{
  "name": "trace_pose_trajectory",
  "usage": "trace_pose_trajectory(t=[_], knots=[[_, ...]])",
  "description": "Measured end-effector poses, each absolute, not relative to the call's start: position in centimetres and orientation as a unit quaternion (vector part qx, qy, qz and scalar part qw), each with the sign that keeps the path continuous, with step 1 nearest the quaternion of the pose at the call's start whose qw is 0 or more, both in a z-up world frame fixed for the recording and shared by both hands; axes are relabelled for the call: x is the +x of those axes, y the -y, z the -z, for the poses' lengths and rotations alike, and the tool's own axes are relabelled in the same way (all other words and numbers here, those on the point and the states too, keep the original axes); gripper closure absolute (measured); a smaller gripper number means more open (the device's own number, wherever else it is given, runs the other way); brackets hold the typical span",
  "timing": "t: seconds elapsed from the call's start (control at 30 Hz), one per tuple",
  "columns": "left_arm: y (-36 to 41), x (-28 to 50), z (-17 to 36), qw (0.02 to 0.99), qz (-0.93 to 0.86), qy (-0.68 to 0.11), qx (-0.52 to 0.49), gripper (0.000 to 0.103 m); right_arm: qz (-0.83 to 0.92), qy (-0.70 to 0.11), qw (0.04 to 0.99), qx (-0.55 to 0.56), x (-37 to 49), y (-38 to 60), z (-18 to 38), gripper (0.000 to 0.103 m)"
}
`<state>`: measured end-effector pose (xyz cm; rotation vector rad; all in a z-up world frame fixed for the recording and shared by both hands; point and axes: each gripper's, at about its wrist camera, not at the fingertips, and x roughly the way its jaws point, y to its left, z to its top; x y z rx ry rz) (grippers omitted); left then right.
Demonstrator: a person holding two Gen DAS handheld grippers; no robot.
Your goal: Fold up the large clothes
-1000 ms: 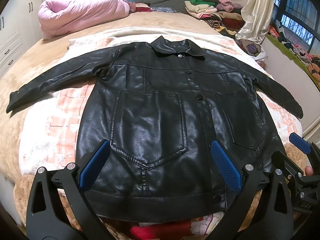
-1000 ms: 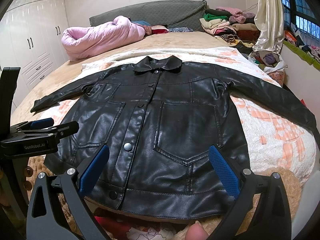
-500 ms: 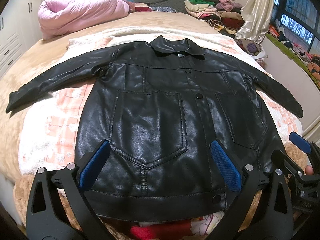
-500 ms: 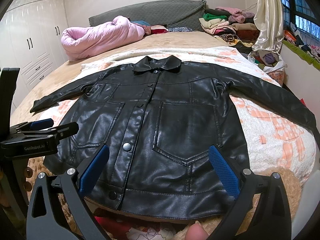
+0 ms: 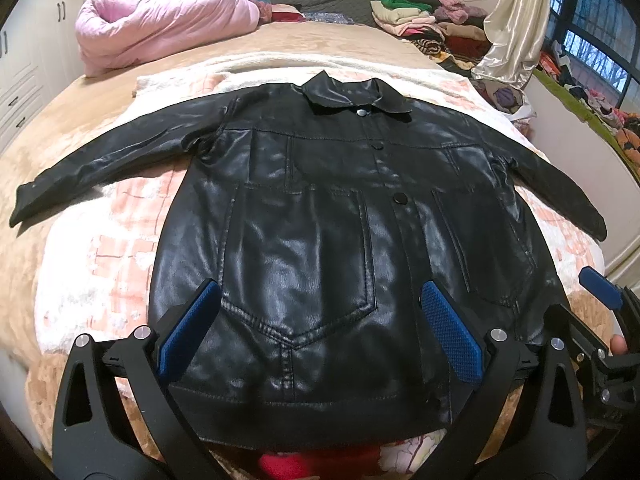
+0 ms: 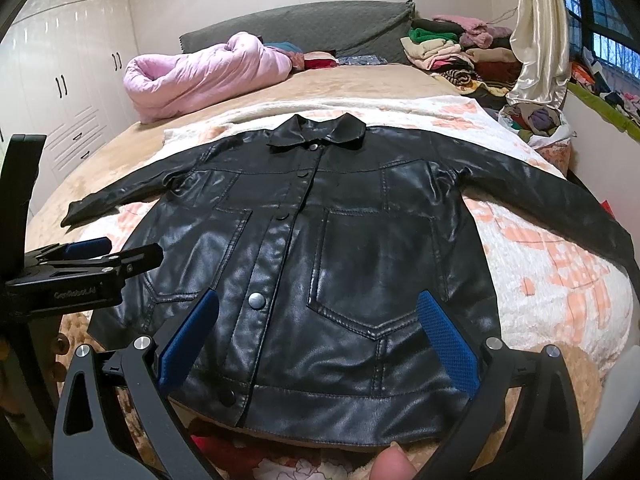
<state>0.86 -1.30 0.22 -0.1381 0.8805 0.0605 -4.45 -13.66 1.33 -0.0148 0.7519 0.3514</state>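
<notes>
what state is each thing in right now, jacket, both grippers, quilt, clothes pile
black jacket: spread flat, front up, buttoned, sleeves out
left gripper: open, over the hem, holding nothing
right gripper: open, over the hem, holding nothing
pink quilt: bunched up
clothes pile: stacked by the headboard

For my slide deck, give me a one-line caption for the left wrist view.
Open left hand-held gripper poised over the hem of a black leather jacket spread flat, sleeves out, on a blanket-covered bed.

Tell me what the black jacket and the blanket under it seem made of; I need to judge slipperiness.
The black jacket looks like leather or faux leather, which one unclear: glossy highlights, fine grain, stiff stitched seams. The blanket under it looks like plush fleece: fuzzy, matte pile.
</notes>
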Motion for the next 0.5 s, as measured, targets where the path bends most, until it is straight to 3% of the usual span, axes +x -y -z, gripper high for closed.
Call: trace_pose_trajectory(t=[0.5], knots=[[-0.6,4.6,-1.3,0.902,-0.043,-0.422,-0.078,0.009,-0.166,-0.347,0.923,-0.005,-0.4,13.3,-3.4,0.004]])
